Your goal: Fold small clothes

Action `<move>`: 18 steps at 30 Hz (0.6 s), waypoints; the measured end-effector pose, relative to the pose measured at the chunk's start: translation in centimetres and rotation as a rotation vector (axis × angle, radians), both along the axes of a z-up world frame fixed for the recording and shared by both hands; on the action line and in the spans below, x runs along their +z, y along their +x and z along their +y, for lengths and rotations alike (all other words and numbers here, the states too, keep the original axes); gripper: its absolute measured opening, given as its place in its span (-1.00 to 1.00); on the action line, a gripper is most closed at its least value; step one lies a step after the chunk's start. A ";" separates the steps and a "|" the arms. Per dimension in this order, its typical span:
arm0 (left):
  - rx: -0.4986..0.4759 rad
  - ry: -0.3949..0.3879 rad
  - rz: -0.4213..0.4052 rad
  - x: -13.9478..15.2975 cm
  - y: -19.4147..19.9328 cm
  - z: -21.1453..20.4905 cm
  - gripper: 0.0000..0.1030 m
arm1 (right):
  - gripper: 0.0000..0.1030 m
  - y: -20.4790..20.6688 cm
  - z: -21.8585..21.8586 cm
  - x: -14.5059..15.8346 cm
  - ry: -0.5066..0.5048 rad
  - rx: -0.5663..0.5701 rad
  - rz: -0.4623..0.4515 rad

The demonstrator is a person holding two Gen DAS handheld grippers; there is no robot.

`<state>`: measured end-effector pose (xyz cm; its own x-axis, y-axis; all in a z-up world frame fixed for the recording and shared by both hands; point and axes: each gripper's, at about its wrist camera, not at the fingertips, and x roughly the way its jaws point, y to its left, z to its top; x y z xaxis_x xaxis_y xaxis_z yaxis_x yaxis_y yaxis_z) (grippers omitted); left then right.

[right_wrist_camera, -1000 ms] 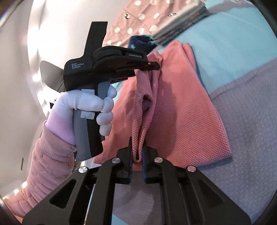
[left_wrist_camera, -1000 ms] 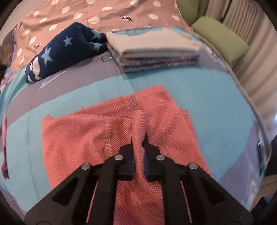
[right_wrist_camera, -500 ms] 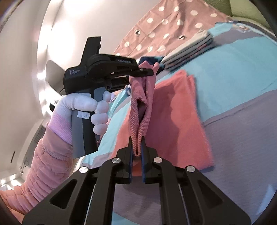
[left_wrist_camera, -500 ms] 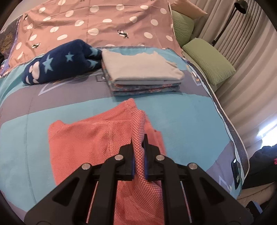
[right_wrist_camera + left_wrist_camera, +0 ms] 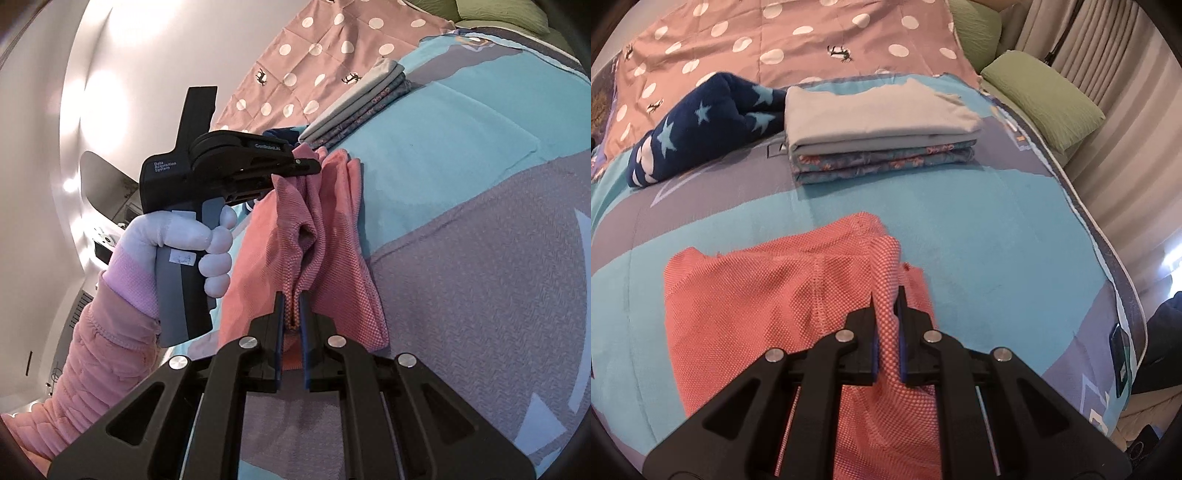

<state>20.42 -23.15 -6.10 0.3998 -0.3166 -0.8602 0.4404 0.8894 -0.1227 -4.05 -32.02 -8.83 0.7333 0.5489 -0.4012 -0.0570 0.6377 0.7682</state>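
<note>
From my left camera, the risk I see is the bunched cloth slipping out and the fold landing crooked. My left gripper (image 5: 886,314) is closed on a ridge of the pink garment (image 5: 757,302), which lies on the bed (image 5: 997,229).

From my right camera, my right gripper (image 5: 291,314) is clamped on another edge, lifted; uneven pulling between the two could skew it.

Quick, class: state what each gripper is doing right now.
Left gripper: shut on the coral mesh garment.
Right gripper: shut on the same garment's edge.
</note>
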 end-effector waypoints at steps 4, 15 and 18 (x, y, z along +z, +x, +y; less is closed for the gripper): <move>-0.026 -0.009 -0.015 0.5 -0.4 -0.6 -0.86 | -0.85 -0.6 -0.5 0.2 0.004 -0.012 -0.007; -0.080 0.028 -0.066 -0.1 -1.7 -0.5 0.00 | -0.77 -0.2 -0.8 -2.5 -0.036 -0.043 0.118; -0.109 0.021 -0.162 2.7 -3.8 1.6 0.31 | -0.75 -0.5 -1.0 -2.5 -0.039 -0.048 0.107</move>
<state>16.65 -21.54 -3.43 0.4980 -0.3481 -0.7943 0.5463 0.8372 -0.0244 -4.50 -33.00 -11.36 0.7101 0.4967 -0.4991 0.0551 0.6675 0.7426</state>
